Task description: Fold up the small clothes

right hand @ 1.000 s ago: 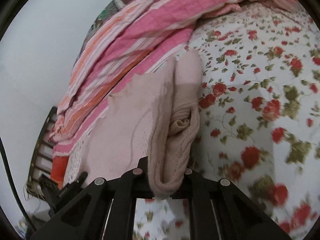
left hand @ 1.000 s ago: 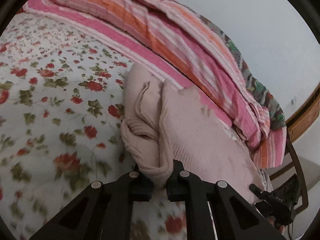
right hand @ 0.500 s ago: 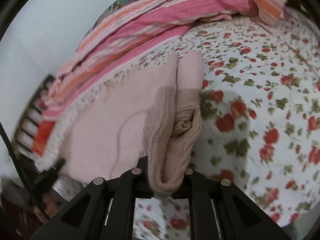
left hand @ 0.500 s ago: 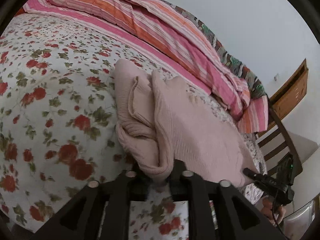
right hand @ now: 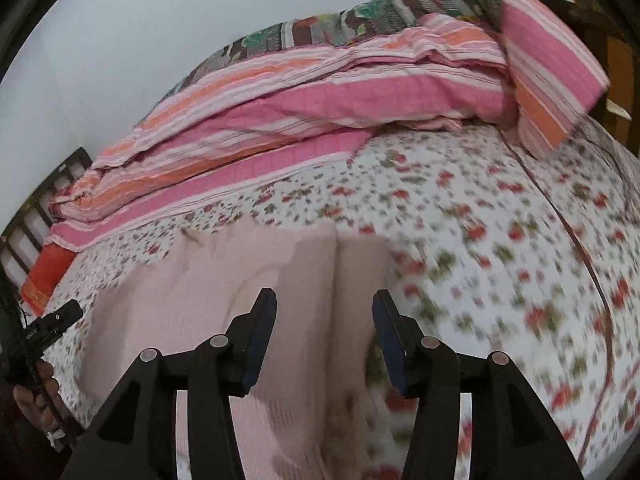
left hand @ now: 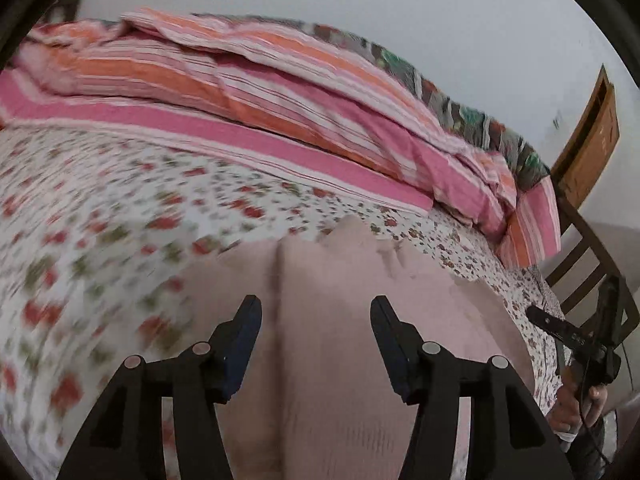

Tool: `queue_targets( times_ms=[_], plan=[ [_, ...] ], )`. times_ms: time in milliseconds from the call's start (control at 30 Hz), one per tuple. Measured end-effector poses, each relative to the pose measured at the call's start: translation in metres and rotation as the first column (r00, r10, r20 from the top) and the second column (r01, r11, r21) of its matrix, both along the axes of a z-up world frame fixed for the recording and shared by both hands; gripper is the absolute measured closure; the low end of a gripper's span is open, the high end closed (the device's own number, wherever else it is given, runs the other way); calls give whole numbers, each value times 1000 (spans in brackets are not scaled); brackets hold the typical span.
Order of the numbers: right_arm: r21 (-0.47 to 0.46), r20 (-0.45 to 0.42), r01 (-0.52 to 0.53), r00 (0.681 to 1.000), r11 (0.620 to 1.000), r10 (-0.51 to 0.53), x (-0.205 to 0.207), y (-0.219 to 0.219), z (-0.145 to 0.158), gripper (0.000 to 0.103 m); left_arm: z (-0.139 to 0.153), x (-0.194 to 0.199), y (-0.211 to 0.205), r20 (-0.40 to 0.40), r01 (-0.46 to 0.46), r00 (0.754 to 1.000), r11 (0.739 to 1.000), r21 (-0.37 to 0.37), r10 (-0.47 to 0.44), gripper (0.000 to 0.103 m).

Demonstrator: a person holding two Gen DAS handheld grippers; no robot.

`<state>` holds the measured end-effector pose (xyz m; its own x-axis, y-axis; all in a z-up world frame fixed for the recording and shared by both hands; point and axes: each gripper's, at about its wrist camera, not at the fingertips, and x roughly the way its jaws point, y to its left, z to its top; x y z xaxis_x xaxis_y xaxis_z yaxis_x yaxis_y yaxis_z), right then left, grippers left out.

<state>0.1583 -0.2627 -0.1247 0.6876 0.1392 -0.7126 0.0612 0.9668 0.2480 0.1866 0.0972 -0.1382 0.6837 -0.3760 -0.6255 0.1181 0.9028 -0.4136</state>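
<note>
A pale pink knitted garment (left hand: pixel 340 320) lies flat on the floral bed sheet (left hand: pixel 100 220), with a fold crease running along it. My left gripper (left hand: pixel 316 312) is open just above the garment, its jaws spread wide and empty. In the right wrist view the same garment (right hand: pixel 248 280) lies on the sheet (right hand: pixel 500 260). My right gripper (right hand: pixel 324 308) is open above the garment's folded edge and holds nothing. Each gripper shows at the edge of the other's view, the right one (left hand: pixel 568 332) and the left one (right hand: pixel 48 324). Both views are motion-blurred.
A pink and orange striped quilt (left hand: pixel 260 92) is bunched along the far side of the bed against the wall; it also shows in the right wrist view (right hand: pixel 320 92). A wooden chair (left hand: pixel 580 248) stands beside the bed. A dark slatted bed frame (right hand: pixel 36 208) shows at the left.
Both grippers were shut on the bunched edge of the pink garment. Now both are open and the garment lies flat on the sheet. The views have tilted up.
</note>
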Motion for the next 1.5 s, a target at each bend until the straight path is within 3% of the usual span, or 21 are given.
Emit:
queue_targets(
  times_ms=[100,233,267,333,367,400,433,500,567,667,833,1067,1267,1367,1500],
  plan=[
    [-32,-41,18,999,999,-19,33,9,-8,54,-11,34,-13,-60,-11,998,1000,14,12,52],
    [-52,-106,45,993,998,-50,58,9,-31,54,-33,62,-19,-141,-42,989,998,56,50,65],
    [-58,-125,46,991,997,-53,63,9,-37,54,-39,65,-19,-152,-52,987,997,57,60,73],
    [-68,-147,28,988,997,-38,68,9,-47,54,-50,64,-15,-157,-80,984,996,37,85,77],
    [-80,-147,21,989,997,-33,68,12,-49,55,-55,62,-13,-143,-94,985,995,30,98,85],
    [-93,-142,14,990,996,-27,68,14,-49,59,-56,60,-11,-129,-98,987,995,25,100,96],
    [-98,-136,6,991,995,-20,68,16,-50,63,-56,59,-9,-121,-93,988,996,8,93,96],
    [-93,-117,-15,993,996,4,67,19,-49,88,-52,53,-3,-87,-100,991,995,-29,98,96],
    [-67,-82,-35,996,997,30,68,20,-44,97,-45,46,4,-51,-125,991,991,-50,122,96],
    [54,-22,-70,997,996,72,68,15,-34,97,-37,39,17,-20,-164,986,984,-66,163,96],
    [47,-40,-43,998,998,45,79,18,-43,98,-37,40,14,-8,-181,983,983,14,181,96],
    [-17,-106,-24,994,1000,22,88,19,-56,95,-51,55,6,-76,-162,983,985,60,166,93],
    [-185,-43,-29,999,982,22,71,46,-18,74,-53,59,2,-83,-145,985,987,76,151,93],
    [-211,-12,-96,995,973,95,63,80,-1,66,-52,59,1,-85,-143,985,987,77,149,92],
    [-134,-62,-239,971,962,233,62,126,-14,66,-49,57,3,-82,-141,986,988,58,145,91]
  ],
)
